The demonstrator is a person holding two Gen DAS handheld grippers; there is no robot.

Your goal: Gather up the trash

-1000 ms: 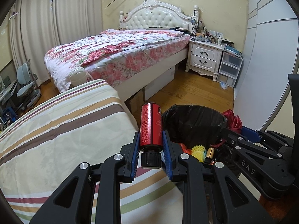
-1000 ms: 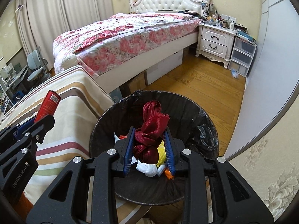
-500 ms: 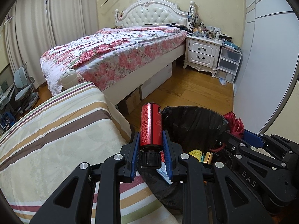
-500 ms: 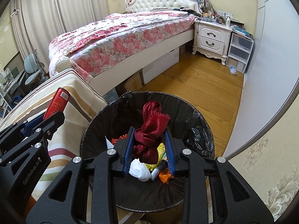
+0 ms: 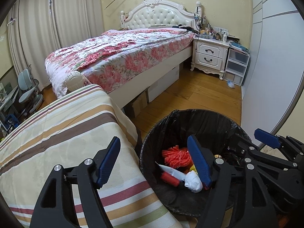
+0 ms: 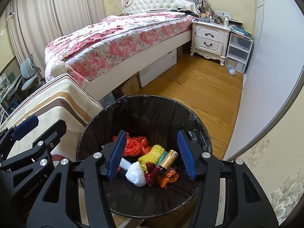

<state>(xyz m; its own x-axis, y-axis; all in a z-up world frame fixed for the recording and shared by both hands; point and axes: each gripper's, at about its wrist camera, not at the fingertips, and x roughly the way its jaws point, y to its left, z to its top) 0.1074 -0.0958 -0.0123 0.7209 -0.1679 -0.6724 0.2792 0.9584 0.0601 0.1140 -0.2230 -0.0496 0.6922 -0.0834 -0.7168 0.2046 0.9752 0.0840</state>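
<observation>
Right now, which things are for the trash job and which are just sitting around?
For the job: trash bin, red can, dark red cloth, left gripper, right gripper, both open.

Just around: floral bed, nightstand, striped cover.

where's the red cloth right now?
In the trash bin, low in the right wrist view: the red cloth lies crumpled between the white wad and the orange wrapper, below the open right gripper.
</observation>
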